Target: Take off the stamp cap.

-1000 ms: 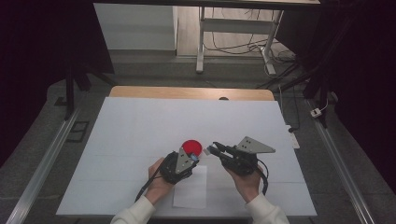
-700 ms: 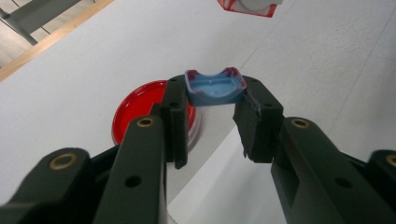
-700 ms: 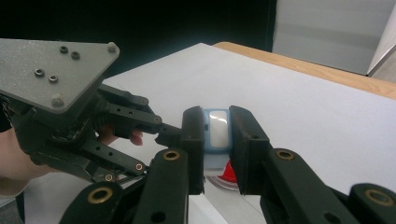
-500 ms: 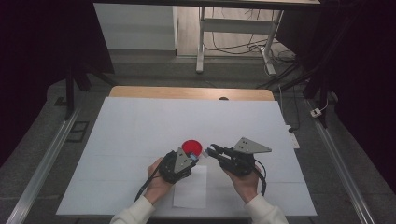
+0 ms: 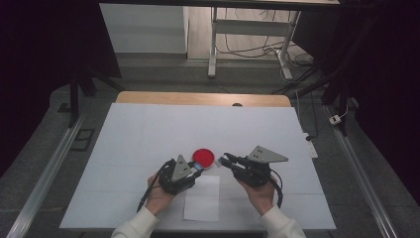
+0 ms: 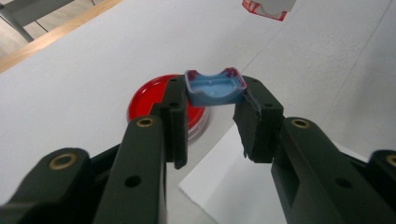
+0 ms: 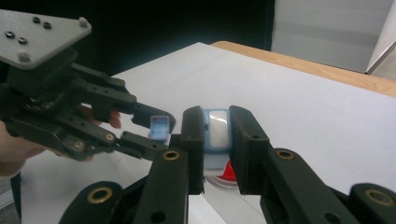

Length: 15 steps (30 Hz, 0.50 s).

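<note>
My left gripper (image 6: 212, 109) pinches a small blue cap (image 6: 215, 87) at its jaw tips. My right gripper (image 7: 215, 128) clamps what looks like a blue case (image 7: 217, 130). Both hover just above the red dish (image 5: 203, 157), beside the paper sheet (image 5: 202, 199) on the white table (image 5: 148, 129).

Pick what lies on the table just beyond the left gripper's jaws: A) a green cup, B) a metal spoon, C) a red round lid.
C: past the small blue piece clamped in the left gripper, a red round lid rests flat on the white table.
</note>
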Motion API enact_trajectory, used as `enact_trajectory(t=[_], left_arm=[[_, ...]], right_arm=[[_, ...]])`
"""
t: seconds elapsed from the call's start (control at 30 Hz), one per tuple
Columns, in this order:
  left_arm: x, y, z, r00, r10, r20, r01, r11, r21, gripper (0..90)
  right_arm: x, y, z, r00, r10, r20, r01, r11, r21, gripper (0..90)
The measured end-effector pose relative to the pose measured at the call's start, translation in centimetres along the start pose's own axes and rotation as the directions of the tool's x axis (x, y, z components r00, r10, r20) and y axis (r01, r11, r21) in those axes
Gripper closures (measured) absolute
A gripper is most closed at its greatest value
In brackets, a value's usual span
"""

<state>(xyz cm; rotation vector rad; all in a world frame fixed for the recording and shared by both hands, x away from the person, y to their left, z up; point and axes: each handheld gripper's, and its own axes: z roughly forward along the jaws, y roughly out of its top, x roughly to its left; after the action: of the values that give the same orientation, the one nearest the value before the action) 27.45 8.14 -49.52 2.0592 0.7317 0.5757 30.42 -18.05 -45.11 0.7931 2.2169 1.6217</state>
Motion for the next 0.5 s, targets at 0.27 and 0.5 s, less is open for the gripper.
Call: enact_trajectory(t=[0.27, 0.5], left_arm=[[1.0, -1.0, -2.2, 0.9996, -0.023, -0.015, 0.023, 0.9997, -0.012, 65.1], [2.0, -2.8, -4.6, 0.9969, -0.075, -0.025, 0.075, 0.9970, -0.022, 65.1]], right_arm=[[-0.2, -0.1, 0.0, 1.0000, 0.000, -0.005, 0.000, 1.0000, -0.003, 75.2], [-0.3, 0.0, -0.2, 1.0000, -0.002, -0.003, 0.002, 0.9999, -0.010, 75.2]])
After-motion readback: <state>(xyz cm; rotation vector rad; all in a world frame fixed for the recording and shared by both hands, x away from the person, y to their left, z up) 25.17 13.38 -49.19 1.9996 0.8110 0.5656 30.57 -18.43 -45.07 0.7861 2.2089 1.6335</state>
